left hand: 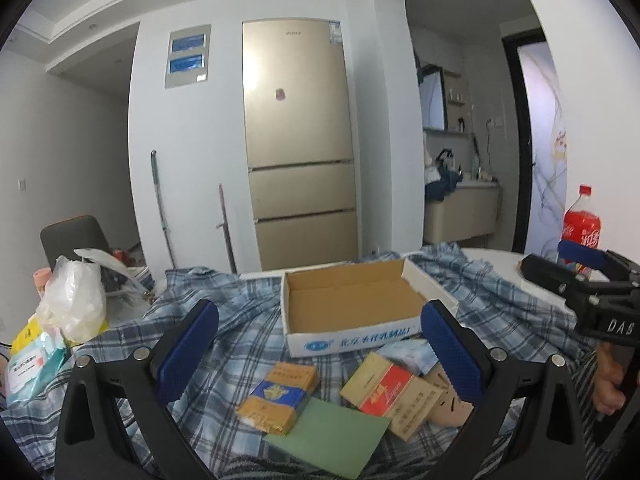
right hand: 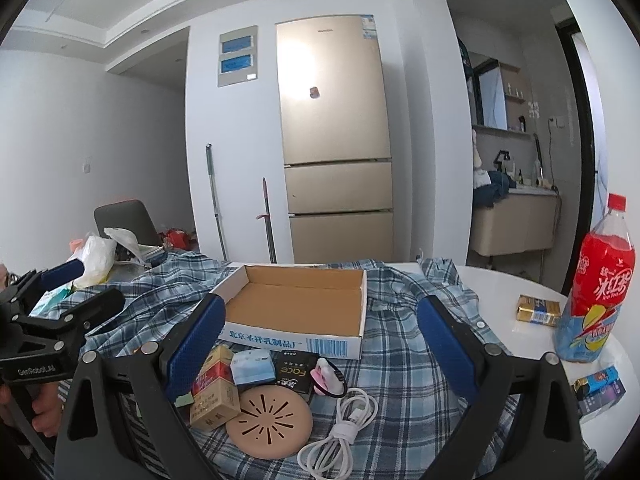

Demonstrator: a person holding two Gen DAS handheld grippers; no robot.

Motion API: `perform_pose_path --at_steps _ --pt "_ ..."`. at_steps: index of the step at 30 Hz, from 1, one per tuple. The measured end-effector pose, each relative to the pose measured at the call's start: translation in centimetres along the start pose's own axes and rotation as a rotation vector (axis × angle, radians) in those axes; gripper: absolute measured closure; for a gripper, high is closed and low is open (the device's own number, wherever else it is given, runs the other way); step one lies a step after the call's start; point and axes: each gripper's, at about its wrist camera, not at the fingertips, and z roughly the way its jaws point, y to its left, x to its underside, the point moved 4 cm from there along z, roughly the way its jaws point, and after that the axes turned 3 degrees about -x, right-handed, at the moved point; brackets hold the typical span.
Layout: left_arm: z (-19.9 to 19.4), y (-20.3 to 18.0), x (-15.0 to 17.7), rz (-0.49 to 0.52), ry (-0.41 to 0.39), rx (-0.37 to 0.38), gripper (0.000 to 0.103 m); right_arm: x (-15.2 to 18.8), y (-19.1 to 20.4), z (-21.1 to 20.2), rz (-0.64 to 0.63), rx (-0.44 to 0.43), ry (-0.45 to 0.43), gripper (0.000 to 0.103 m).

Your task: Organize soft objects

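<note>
A plaid shirt [right hand: 404, 356] lies spread over the white tabletop [right hand: 508, 292], with an empty cardboard box [right hand: 296, 308] on it. Small packets [left hand: 276, 396], a round pad [right hand: 269, 422] and a coiled cable [right hand: 344, 432] sit before the box. Left tongs [left hand: 320, 352] and right tongs [right hand: 320, 352] both hover apart, gripping nothing.

"Face" on black packet [right hand: 293, 372]; "DAS" [left hand: 621, 327] and "GenRobot.AI" [right hand: 35, 371] on gripper bodies.
</note>
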Motion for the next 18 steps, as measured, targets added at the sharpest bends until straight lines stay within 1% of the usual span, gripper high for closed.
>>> perform_pose_path --at_steps 3,5,7,10,12,15,18 --pt "0.4 0.5 0.1 -0.022 0.034 -0.003 0.003 0.2 -0.7 0.8 0.025 0.013 0.054 0.007" --pt "1.2 0.9 0.4 -0.032 0.087 -0.008 0.006 0.6 -1.2 1.6 0.045 0.016 0.112 0.007" --pt "2.2 1.1 1.0 -0.035 0.153 -0.017 0.006 1.0 -1.7 2.4 0.077 0.023 0.172 0.007" --pt "3.6 1.2 1.9 -0.055 0.251 0.019 0.007 2.0 -2.7 3.4 0.137 0.023 0.255 0.007" --pt "4.5 1.3 2.7 -0.074 0.312 0.037 0.007 2.9 -3.0 4.4 0.166 0.008 0.327 0.013" --pt "5.2 1.3 3.3 -0.079 0.358 0.027 0.007 4.5 -3.5 5.7 0.197 -0.01 0.437 0.019" --pt "5.6 1.3 3.7 -0.089 0.389 0.028 0.007 5.7 -3.4 6.6 0.202 -0.026 0.502 0.021"
